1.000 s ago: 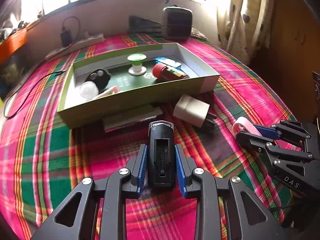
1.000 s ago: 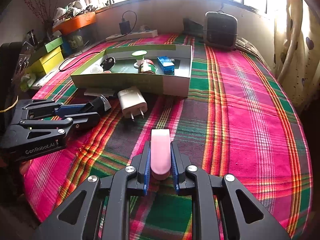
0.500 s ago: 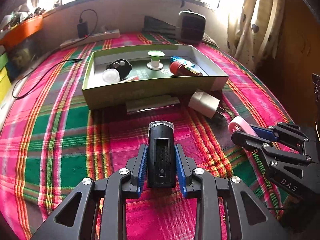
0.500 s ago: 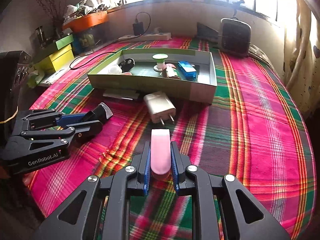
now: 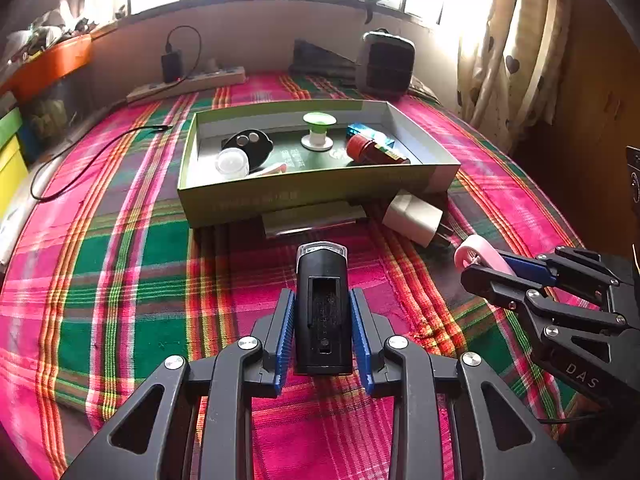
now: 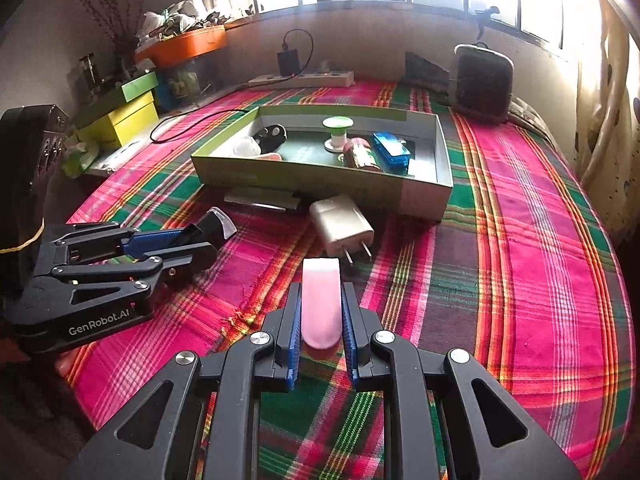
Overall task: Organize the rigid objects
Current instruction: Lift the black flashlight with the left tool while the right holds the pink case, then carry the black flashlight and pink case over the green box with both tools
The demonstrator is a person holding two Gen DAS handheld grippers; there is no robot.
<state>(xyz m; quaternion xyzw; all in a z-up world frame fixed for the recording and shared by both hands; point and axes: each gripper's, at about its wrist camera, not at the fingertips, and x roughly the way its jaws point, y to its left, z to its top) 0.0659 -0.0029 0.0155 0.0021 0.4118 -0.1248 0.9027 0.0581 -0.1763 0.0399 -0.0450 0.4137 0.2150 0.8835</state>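
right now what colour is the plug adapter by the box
White plug adapter, clearest in the right wrist view.

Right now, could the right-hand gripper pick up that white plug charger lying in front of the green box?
Probably not yet. The white charger lies bare on the cloth just ahead, nothing blocking it, but the right gripper is already shut on a pink object. It would have to put that down first.

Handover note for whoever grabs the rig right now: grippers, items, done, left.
Left gripper: shut on the black light, held above the plaid cloth.
Right gripper: shut on the pink case, also held above the cloth.
Green box: already holds a black remote, white bulb, green spool, red bottle and blue item.
Left: put both held items in the box, then the white charger and flat silver piece lying just in front of it.
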